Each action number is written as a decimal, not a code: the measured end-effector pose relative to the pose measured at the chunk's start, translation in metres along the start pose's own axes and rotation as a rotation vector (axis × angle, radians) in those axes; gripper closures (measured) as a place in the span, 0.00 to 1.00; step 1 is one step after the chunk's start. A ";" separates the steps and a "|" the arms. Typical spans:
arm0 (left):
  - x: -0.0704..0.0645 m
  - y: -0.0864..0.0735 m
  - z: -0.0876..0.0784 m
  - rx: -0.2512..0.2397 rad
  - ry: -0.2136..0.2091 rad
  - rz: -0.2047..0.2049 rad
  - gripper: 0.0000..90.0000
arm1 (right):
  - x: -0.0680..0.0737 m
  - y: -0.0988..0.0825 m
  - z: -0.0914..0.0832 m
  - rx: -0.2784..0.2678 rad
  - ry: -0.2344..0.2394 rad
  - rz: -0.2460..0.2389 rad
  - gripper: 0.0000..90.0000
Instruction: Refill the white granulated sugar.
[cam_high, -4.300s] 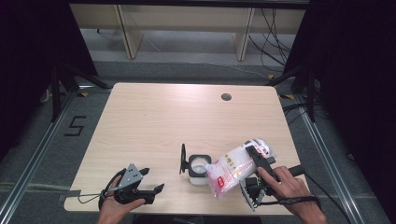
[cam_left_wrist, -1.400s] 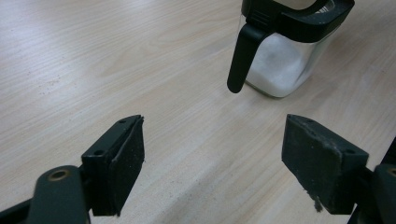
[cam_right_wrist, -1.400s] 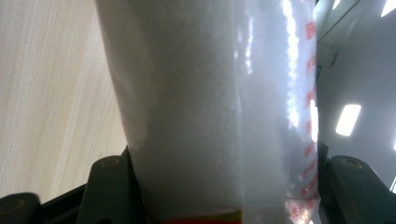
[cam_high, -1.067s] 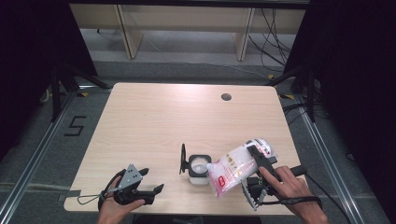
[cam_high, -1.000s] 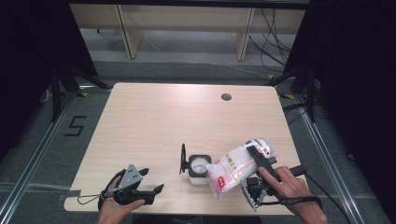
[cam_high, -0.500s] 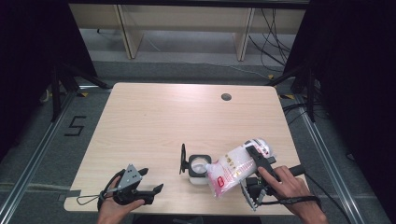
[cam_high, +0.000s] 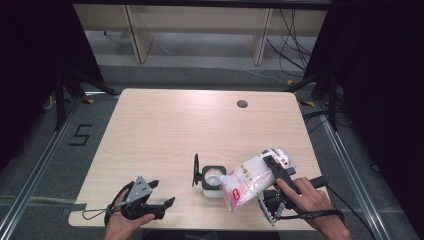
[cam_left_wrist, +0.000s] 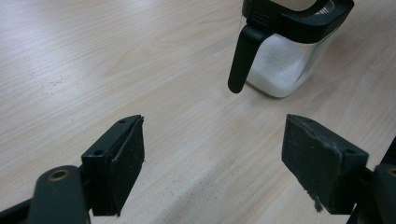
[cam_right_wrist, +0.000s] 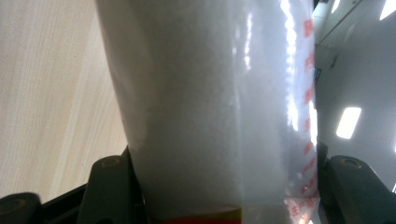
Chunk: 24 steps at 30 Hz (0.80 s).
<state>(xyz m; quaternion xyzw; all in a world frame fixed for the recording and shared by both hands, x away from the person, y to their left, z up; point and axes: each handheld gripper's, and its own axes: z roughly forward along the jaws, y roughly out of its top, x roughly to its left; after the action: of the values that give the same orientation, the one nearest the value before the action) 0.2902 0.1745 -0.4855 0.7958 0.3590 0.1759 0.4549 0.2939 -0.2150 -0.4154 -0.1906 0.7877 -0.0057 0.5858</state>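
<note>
A clear glass jar (cam_high: 211, 179) with a black rim and its black lid flipped open stands near the table's front edge, partly filled with white granules; the jar (cam_left_wrist: 285, 51) is also ahead of my left gripper's jaws. A clear bag of white granules with red print (cam_high: 250, 177) is tilted, its lower corner over the jar's mouth. My right gripper (cam_high: 274, 172) is shut on the bag (cam_right_wrist: 219, 107), which fills the space between its jaws. My left gripper (cam_high: 162, 197) rests open at the front left, nothing between its pads (cam_left_wrist: 126, 163).
The light wood table (cam_high: 165, 125) has a round cable hole (cam_high: 242, 104) at the back right. Wooden shelf legs and cables lie on the floor beyond the table. A floor mark "5" (cam_high: 80, 135) sits to the left.
</note>
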 end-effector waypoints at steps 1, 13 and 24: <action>0.000 0.000 0.000 0.000 0.000 0.000 0.23 | 0.000 0.000 0.000 0.000 0.000 0.000 0.47; 0.001 0.000 0.000 -0.002 -0.004 0.012 0.23 | 0.003 0.001 0.000 0.005 0.006 0.032 0.47; 0.000 0.000 0.000 -0.008 -0.004 0.005 0.23 | 0.002 0.004 -0.001 0.013 0.016 0.022 0.47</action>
<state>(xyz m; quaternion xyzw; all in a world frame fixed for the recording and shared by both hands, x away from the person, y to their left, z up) 0.2906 0.1741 -0.4856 0.7952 0.3555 0.1767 0.4584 0.2915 -0.2123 -0.4178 -0.1780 0.7944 -0.0059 0.5806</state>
